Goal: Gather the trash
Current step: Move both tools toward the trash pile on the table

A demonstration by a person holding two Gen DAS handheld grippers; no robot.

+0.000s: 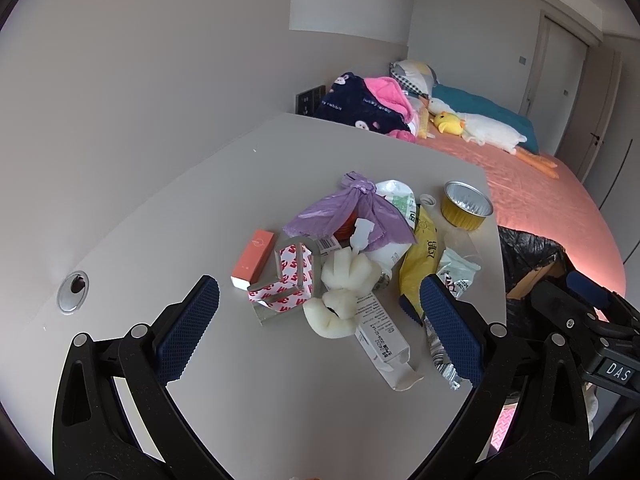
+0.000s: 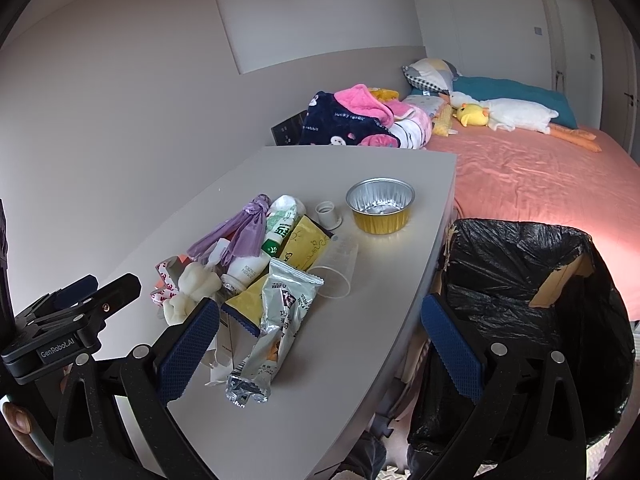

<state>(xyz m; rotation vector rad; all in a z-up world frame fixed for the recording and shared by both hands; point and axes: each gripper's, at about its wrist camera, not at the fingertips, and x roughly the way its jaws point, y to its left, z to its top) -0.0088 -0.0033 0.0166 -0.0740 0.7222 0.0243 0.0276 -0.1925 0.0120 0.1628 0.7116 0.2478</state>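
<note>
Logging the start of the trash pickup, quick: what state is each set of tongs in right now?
Left tongs: open, holding nothing, above the trash pile.
Right tongs: open, holding nothing, between the desk edge and the bin.

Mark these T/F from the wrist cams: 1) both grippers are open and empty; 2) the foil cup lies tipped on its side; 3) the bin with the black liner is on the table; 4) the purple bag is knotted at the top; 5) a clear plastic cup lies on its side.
1. True. The left gripper and the right gripper are open, nothing between the fingers.
2. False. The foil cup stands upright, opening up.
3. False. The bin stands beside the table, below its edge.
4. True. The purple bag is tied shut.
5. True. The clear cup lies on its side.
</note>
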